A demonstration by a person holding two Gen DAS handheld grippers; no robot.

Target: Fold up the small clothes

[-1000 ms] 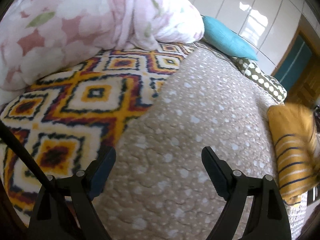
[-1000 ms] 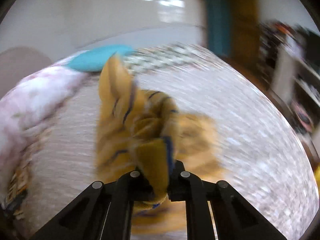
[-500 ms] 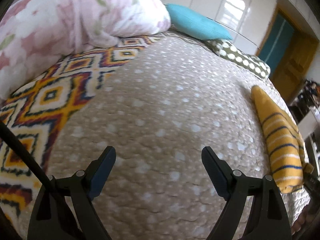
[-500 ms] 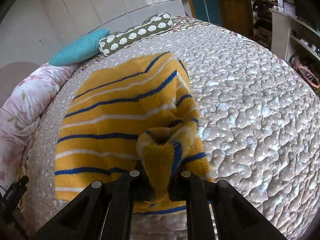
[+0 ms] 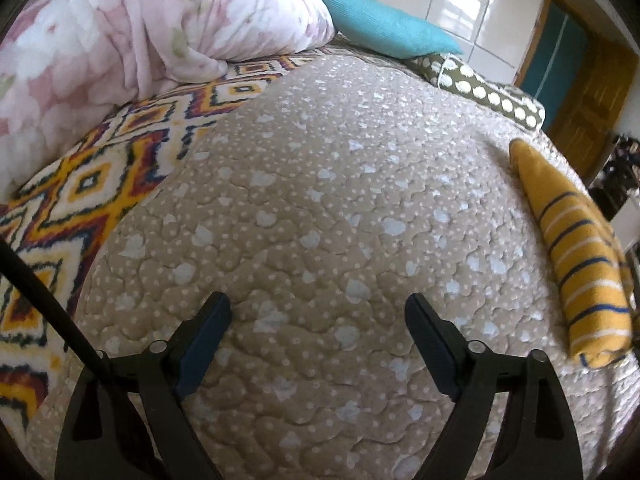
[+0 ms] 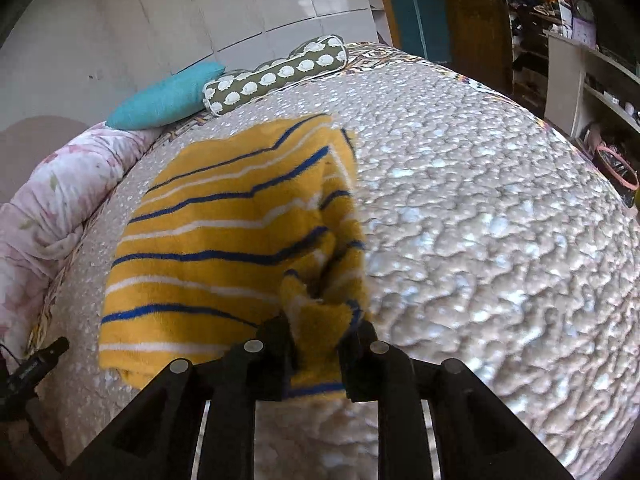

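A yellow garment with blue and white stripes (image 6: 224, 248) lies spread on the beige quilted bed (image 6: 480, 240). My right gripper (image 6: 320, 334) has its jaws partly parted, and a bunched edge of the garment sits between them, at the garment's near right corner. In the left wrist view the same garment (image 5: 576, 256) lies at the far right of the bed. My left gripper (image 5: 318, 316) is open and empty above bare quilt, well to the left of the garment.
A pink floral duvet (image 5: 120, 32) and a patterned blanket (image 5: 80, 184) lie to the left. A teal pillow (image 5: 384, 28) and a dotted green bolster (image 5: 488, 92) lie at the bed's far edge. Shelves (image 6: 580, 80) stand to the right.
The garment has been swung down from the air and now lies spread flat on the bed. The right jaws have parted slightly around its edge. The left gripper's view has shifted right.
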